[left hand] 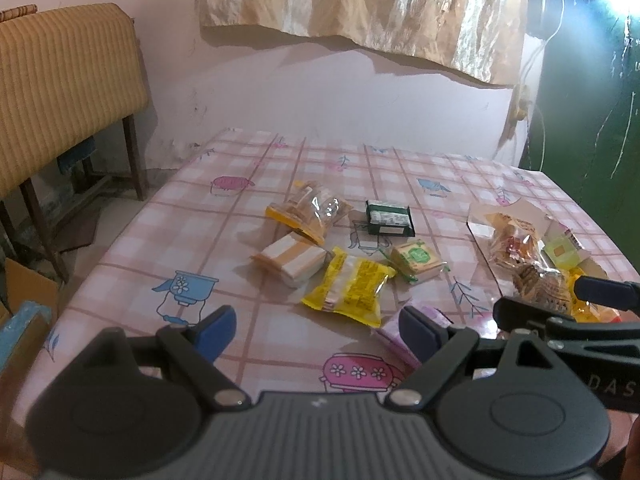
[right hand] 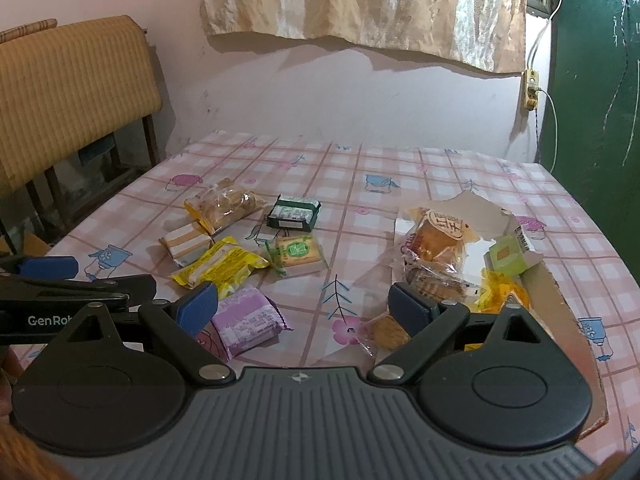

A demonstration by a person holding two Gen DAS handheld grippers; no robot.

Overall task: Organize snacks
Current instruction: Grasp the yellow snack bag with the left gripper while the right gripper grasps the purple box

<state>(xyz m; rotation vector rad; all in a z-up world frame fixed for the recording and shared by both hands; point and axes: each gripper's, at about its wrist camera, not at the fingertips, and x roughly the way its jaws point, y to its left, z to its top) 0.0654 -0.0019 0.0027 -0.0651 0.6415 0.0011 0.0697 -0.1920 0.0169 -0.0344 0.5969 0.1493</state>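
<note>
We hold both sets of tongs low over a table (left hand: 132,240) covered in a pink checked cloth printed with pots and flowers. Our left tongs (left hand: 318,326) stand wide apart with nothing between the blue tips, and our right tongs (right hand: 304,304) are spread just as wide and also hold nothing.

The snacks lie loose ahead of us. Just beyond the left tongs is a yellow packet (left hand: 348,290), and a purple packet (left hand: 404,332) lies against the inner side of their right tip. Further out sit a white and tan packet (left hand: 292,262), a clear bag of biscuits (left hand: 310,210), a dark green box (left hand: 390,218) and a small green and cream packet (left hand: 418,260).

Off to the right of the left tongs, and just past the right tip of the right tongs, an open cardboard box (right hand: 560,292) holds more snacks, among them a bagged bun (right hand: 436,236) and a light green packet (right hand: 506,258). A wrapped biscuit (right hand: 386,332) lies on the cloth touching the right tongs' right tip.

Beyond the table is a pale pink wall (right hand: 320,92) with a crumpled gold curtain (right hand: 360,4) hung high. A striped tan cushioned seat back (left hand: 60,92) stands to the far left, a dark green door (right hand: 596,64) to the far right, with a wall socket (right hand: 531,90) and white cord beside it.
</note>
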